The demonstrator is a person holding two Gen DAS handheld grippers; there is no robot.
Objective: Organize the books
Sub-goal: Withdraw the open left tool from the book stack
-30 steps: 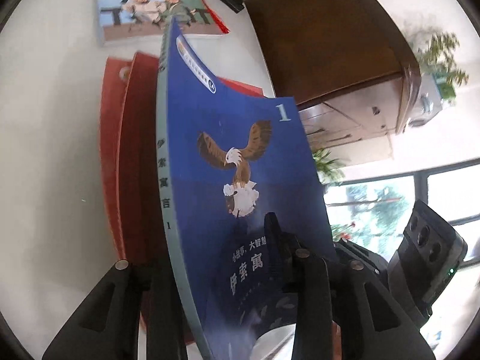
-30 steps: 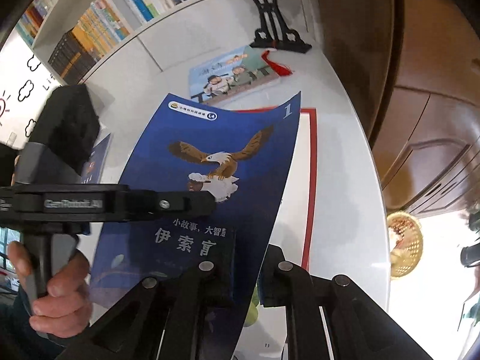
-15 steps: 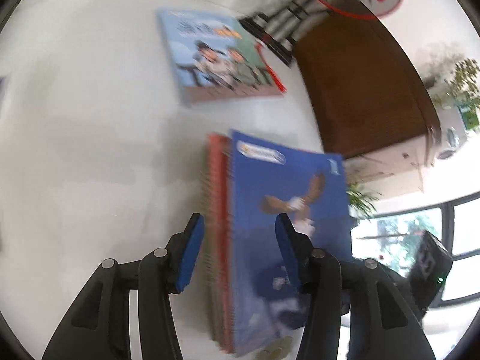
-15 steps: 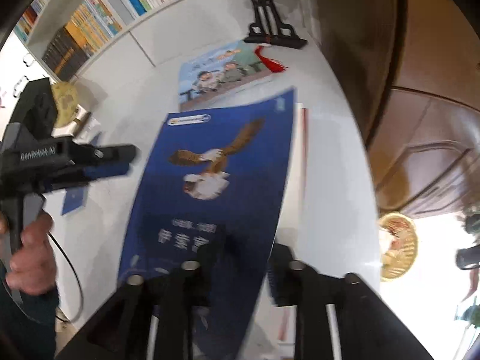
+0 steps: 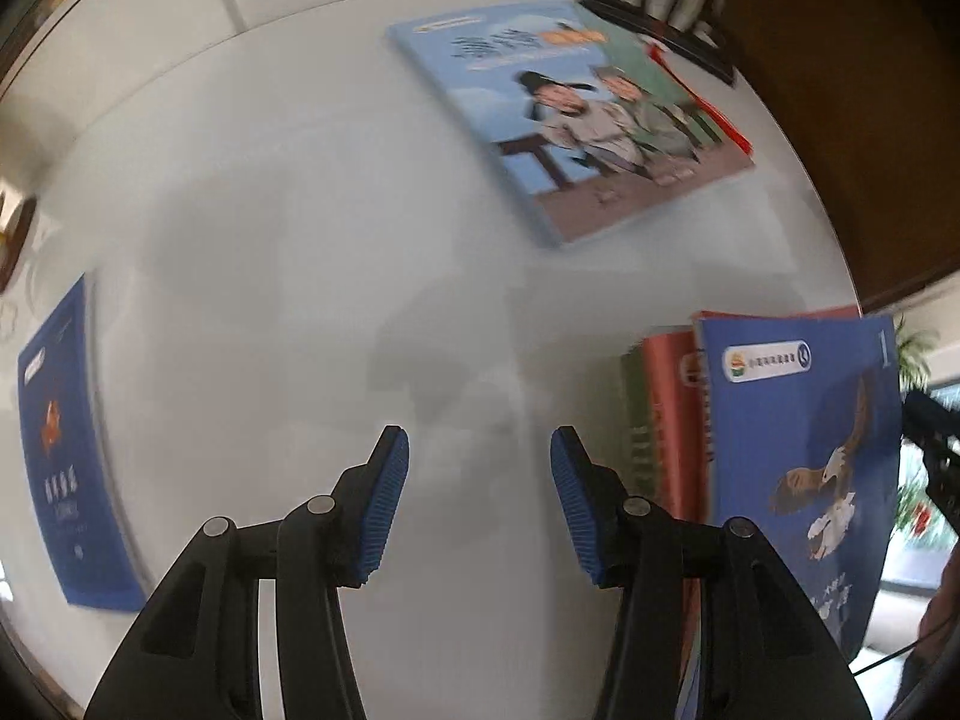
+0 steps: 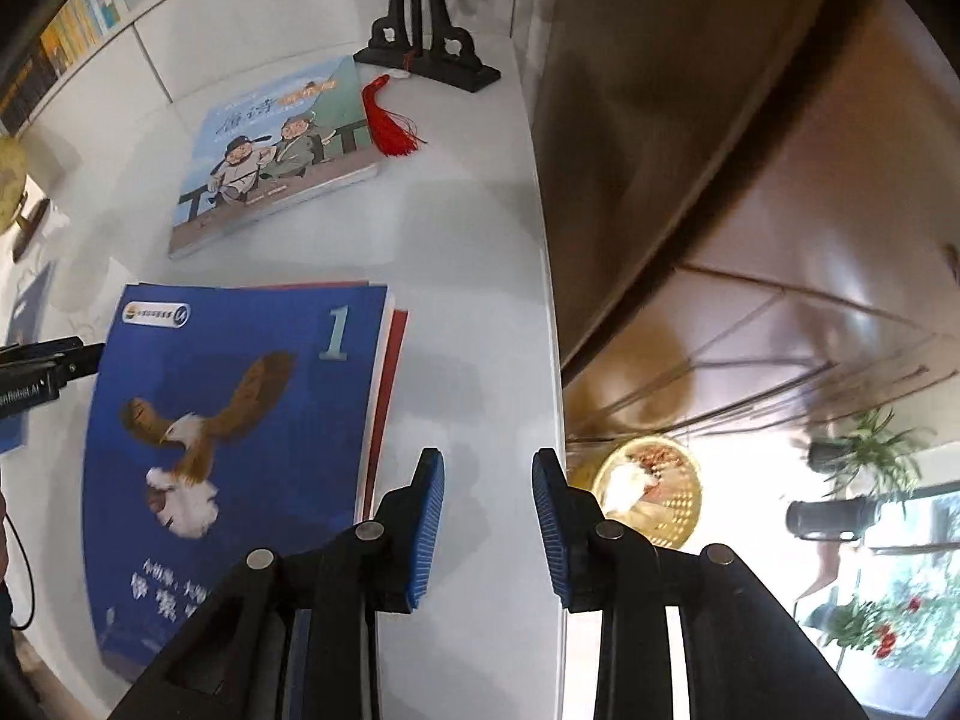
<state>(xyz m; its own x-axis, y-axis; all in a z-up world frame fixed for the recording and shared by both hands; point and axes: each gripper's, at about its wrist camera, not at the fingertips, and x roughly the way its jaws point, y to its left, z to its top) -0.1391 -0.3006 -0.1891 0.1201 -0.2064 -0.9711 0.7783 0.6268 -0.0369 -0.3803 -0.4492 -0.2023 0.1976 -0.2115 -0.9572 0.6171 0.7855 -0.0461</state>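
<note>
- Both claws stood wide open and held nothing: the left gripper (image 5: 480, 501) hovered over bare white table (image 5: 300, 240), the right gripper (image 6: 489, 525) over the table's edge (image 6: 516, 240).
- The blue eagle book (image 6: 240, 450) lay flat on top of a red book (image 6: 393, 360), just left of the right gripper's fingers.
- In the left view that stack sat just right of the fingers, eagle book (image 5: 798, 468) uppermost.
- A cartoon-cover book (image 6: 276, 150) lay apart, farther back, a red tassel (image 6: 390, 126) beside it.
- Another blue book (image 5: 60, 450) lay at the far left.
</note>
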